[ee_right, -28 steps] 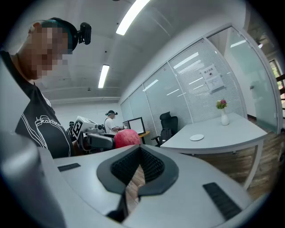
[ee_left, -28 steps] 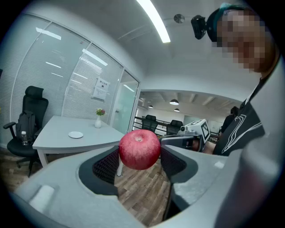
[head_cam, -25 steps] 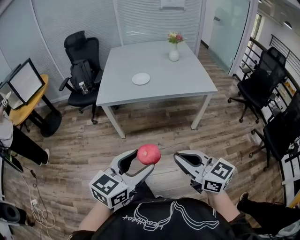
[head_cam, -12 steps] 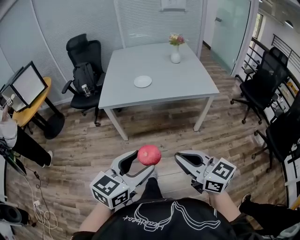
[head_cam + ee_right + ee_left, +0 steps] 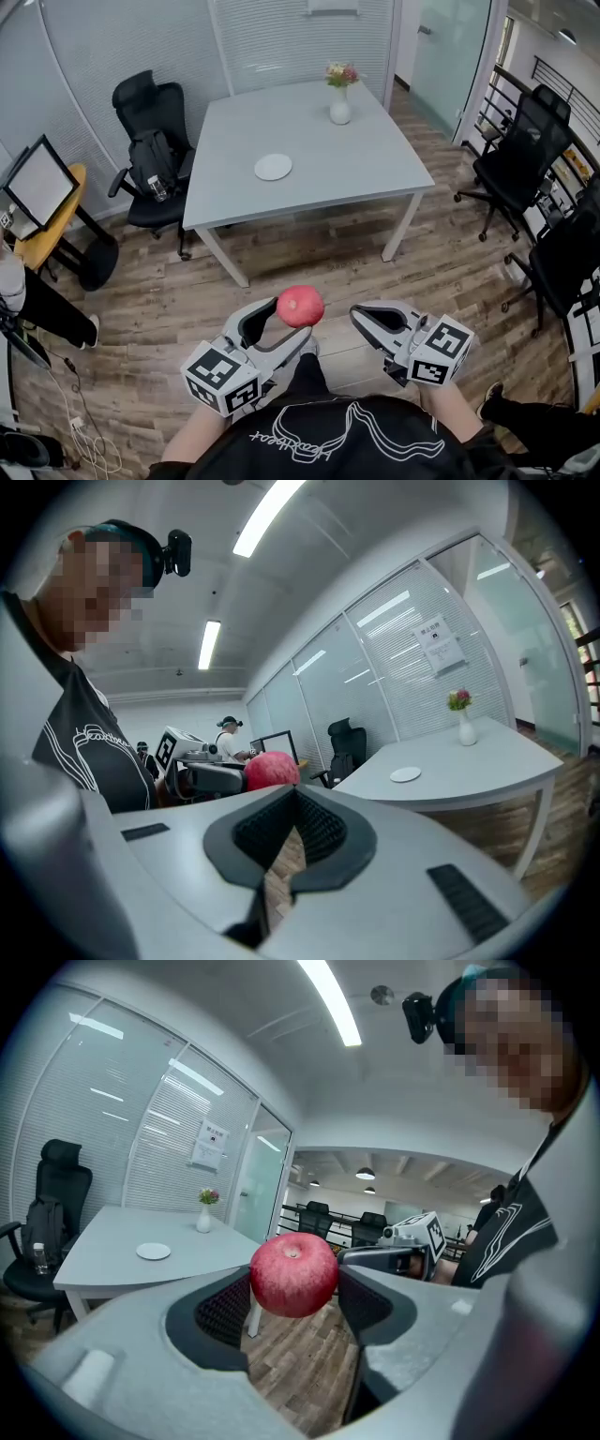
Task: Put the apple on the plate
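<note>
Drifted slightly leftward in the frame over the last second, together with the black office chair [image 5: 150, 122] at upper left: the small white round plate [image 5: 273, 167] on the grey rectangular table [image 5: 366, 164]. Unmoved at lower centre: the round red apple [image 5: 300, 307], pinched by its sides between the closed-in jaws of the left gripper [image 5: 289, 324], high above the wooden floor [image 5: 309, 253]. Well apart from the plate, far up-frame. Carrying step, by the look of it; next, probably a walk to the table, a reach over its near edge, a gentle release. Held low before the torso, pointing forward. At lower right, the right gripper [image 5: 364, 317], jaws pressed together on nothing.
</note>
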`<state>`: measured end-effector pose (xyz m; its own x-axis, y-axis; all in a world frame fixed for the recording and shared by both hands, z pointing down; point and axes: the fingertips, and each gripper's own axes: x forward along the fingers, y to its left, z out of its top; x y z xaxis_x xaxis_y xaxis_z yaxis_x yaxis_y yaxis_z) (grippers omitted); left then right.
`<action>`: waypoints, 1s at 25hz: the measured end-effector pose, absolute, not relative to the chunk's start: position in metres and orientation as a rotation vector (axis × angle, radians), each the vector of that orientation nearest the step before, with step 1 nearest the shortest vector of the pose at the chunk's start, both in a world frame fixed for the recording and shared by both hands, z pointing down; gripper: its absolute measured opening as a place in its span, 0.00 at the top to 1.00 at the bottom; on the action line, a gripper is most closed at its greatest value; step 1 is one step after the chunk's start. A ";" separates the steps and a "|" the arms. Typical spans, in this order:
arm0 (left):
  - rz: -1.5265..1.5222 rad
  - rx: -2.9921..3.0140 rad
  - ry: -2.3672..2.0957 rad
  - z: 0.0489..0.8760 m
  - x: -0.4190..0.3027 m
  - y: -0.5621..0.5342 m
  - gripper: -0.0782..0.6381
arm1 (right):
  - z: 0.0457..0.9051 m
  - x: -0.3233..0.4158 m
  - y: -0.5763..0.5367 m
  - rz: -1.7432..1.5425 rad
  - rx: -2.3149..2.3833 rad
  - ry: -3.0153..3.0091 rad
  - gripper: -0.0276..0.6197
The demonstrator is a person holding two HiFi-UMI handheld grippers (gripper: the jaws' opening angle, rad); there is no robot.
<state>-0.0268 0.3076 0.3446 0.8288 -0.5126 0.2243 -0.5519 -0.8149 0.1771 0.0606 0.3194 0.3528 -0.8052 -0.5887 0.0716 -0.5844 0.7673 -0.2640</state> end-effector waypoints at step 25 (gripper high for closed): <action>0.200 2.743 -0.840 0.341 -0.075 0.014 0.47 | 0.342 0.014 0.035 -0.467 -1.004 2.989 0.94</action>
<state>-0.0754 0.0141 0.3407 0.8230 -0.5289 0.2071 -0.5654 -0.7975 0.2104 0.0140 0.0346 0.3416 -0.8007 -0.5838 0.1348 -0.5971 0.7588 -0.2603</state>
